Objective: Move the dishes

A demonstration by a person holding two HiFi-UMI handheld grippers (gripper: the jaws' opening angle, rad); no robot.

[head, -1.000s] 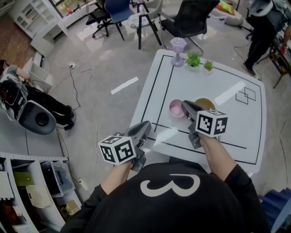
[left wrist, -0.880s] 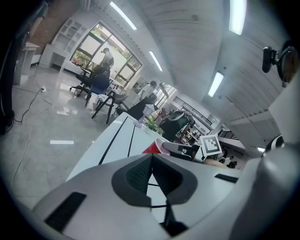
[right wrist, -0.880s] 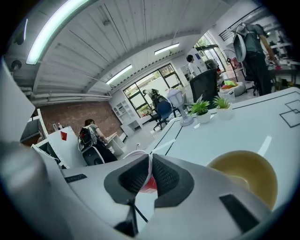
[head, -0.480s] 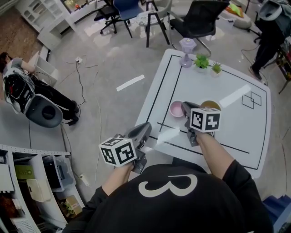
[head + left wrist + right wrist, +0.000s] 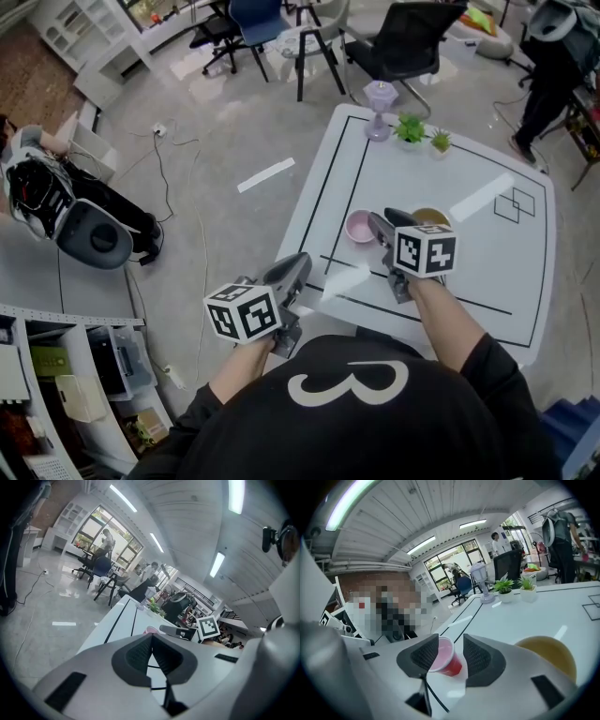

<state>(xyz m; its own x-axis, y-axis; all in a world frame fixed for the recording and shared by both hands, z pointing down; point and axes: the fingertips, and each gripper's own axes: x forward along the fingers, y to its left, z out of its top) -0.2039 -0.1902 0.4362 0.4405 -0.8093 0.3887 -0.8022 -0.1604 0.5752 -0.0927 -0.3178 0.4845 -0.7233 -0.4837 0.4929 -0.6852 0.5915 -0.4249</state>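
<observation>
A small pink bowl (image 5: 359, 226) and a yellow-brown bowl (image 5: 430, 217) sit side by side on the white table (image 5: 487, 272). My right gripper (image 5: 380, 221) hovers low between them, its tips beside the pink bowl's right edge. In the right gripper view that gripper (image 5: 446, 651) is open, the pink bowl (image 5: 443, 660) shows in the gap between its jaws, and the yellow-brown bowl (image 5: 548, 656) lies to the right. My left gripper (image 5: 298, 267) hangs off the table's near left edge. In its own view the left gripper (image 5: 152, 641) is shut with nothing in it.
At the table's far edge stand a purple lamp-like stand (image 5: 379, 97) and two small potted plants (image 5: 410, 128). Black lines frame the tabletop. Office chairs (image 5: 398, 42) stand beyond the table, and a person (image 5: 553, 66) stands at the far right.
My right gripper has edged slightly left, closer to the pink bowl. The left gripper has stayed where it was. The head view has shifted a little.
</observation>
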